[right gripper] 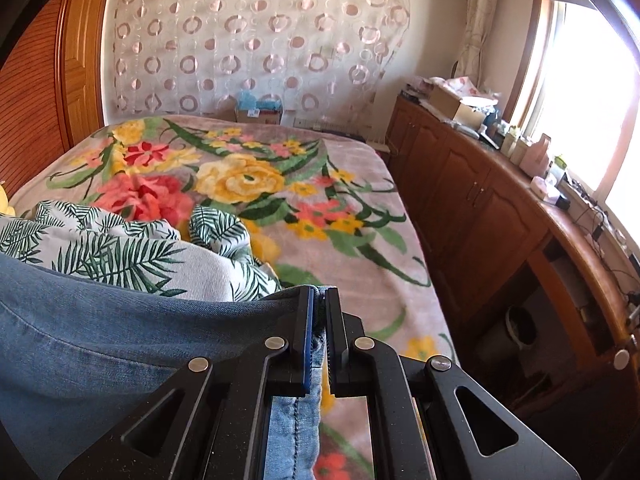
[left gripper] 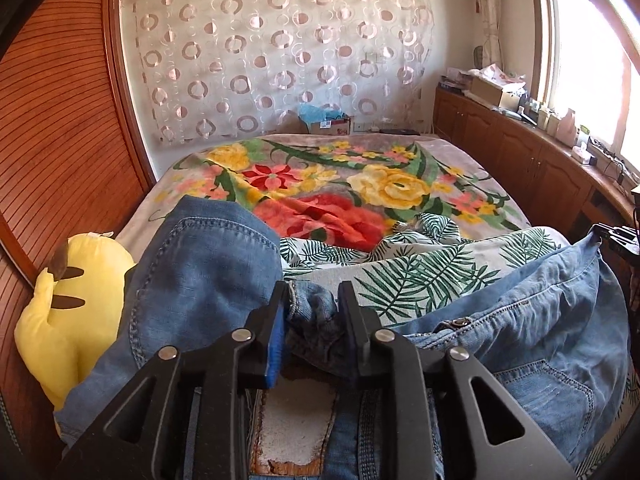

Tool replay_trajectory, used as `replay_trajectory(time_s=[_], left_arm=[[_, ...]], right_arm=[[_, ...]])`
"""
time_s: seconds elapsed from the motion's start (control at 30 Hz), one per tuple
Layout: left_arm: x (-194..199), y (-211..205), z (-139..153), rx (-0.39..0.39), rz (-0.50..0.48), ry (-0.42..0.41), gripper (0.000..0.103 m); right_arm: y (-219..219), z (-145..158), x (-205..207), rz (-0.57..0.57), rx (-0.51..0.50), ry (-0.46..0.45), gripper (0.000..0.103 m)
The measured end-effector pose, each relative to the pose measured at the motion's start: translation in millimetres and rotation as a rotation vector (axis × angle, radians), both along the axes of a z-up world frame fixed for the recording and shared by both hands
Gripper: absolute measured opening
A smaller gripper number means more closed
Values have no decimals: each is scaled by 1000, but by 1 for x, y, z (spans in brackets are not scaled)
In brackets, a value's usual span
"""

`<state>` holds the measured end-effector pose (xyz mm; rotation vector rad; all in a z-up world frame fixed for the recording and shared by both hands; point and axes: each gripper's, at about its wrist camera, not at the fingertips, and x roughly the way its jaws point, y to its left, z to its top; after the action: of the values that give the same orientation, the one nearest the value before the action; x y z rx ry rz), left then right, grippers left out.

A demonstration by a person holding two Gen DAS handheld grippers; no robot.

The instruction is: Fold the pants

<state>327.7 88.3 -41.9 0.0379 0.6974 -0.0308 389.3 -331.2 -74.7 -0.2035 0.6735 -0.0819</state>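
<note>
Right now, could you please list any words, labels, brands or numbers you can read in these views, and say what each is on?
None can be read.
Cardboard box by the far wall: printed label, too small and blurred.
Jeans: button too small to read.

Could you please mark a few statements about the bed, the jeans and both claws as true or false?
1. The right claw is clamped on the jeans. True.
2. The jeans are black. False: they are blue denim.
3. A yellow plush toy sits left of the jeans. True.
4. The blanket is plain white. False: it is floral.
5. The left claw has nothing between its fingers. False: bunched denim sits there.
</note>
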Motion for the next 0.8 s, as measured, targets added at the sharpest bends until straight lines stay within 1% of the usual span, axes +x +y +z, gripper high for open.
replay_trajectory(time_s=[0.1, 0.2, 0.23, 0.3, 0.33, 0.37, 0.4, 0.43, 0.47, 0.53, 0.67, 0.73, 0.8], left_arm=[[-8, 0, 3, 10, -5, -8, 37], [-18, -2, 9, 32, -12, -31, 48], [-22, -2, 10, 33, -16, -37, 49], [-26, -2, 12, 36, -20, -37, 49], [-29, -1, 12, 33, -24, -33, 52], [-29, -2, 12, 28, -32, -30, 56], [-31, -2, 11, 21, -42, -30, 70], [-34, -3, 10, 10, -55, -32, 79], [-35, -4, 9, 4, -65, -29, 80], [-39, -5, 5, 2, -77, -18, 80], [-55, 0, 0, -13, -78, -13, 80], [-64, 4, -3, -15, -74, -11, 80], [-76, 11, -7, -17, -68, -7, 79]], right_arm=[[-2, 7, -5, -1, 26, -4, 5], [-5, 18, -15, 0, 47, -10, 6], [-5, 18, -20, 0, 49, -15, 10], [-3, 22, -30, 5, 46, -27, 10], [-1, 28, -36, 13, 45, -32, 11], [3, 27, -43, 19, 45, -38, 12], [6, 30, -48, 28, 44, -46, 14], [10, 35, -54, 39, 44, -55, 16], [13, 38, -60, 51, 46, -63, 17], [21, 42, -71, 72, 51, -74, 25], [38, 48, -96, 141, 75, -81, 32], [46, 48, -106, 172, 84, -80, 38], [57, 50, -119, 202, 94, -77, 41]])
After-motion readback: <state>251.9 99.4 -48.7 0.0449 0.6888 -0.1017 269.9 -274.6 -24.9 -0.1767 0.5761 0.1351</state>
